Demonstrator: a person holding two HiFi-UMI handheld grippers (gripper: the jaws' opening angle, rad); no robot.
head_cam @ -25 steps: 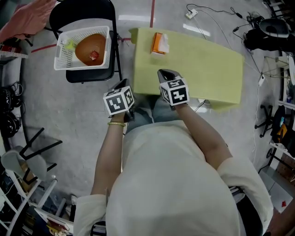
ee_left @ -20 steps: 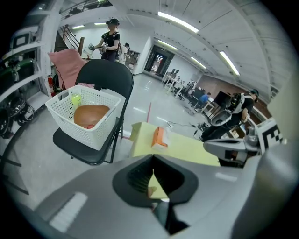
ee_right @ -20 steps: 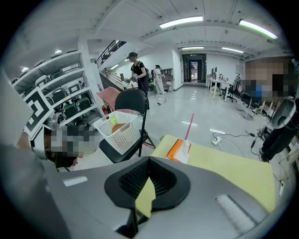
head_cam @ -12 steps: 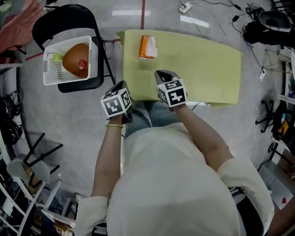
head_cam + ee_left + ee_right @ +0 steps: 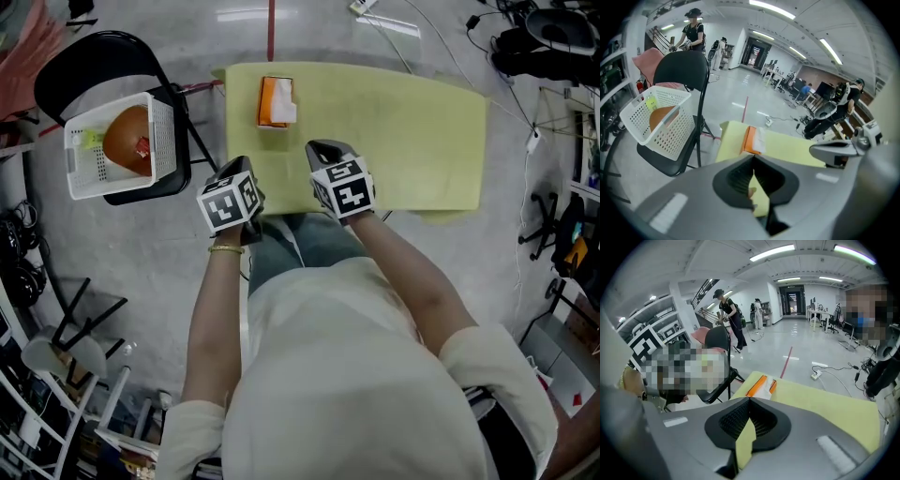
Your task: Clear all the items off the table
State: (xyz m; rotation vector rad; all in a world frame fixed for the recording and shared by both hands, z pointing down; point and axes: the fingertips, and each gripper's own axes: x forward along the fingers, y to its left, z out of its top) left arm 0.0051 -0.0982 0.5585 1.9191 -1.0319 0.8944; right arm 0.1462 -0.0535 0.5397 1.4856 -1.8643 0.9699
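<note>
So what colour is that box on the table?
The box is orange with a white top, clearest in the head view.

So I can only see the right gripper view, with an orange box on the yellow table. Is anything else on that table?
Observer: No. The head view shows the whole table, and only the orange box sits on it, near its far left corner.
Operator: Is there somewhere to put it?
Observer: A white basket rests on a black chair left of the table, with a round orange-brown thing already inside.
Operator: What's the left tool doing?
Observer: The left tool is shut, at the table's near left corner.
</note>
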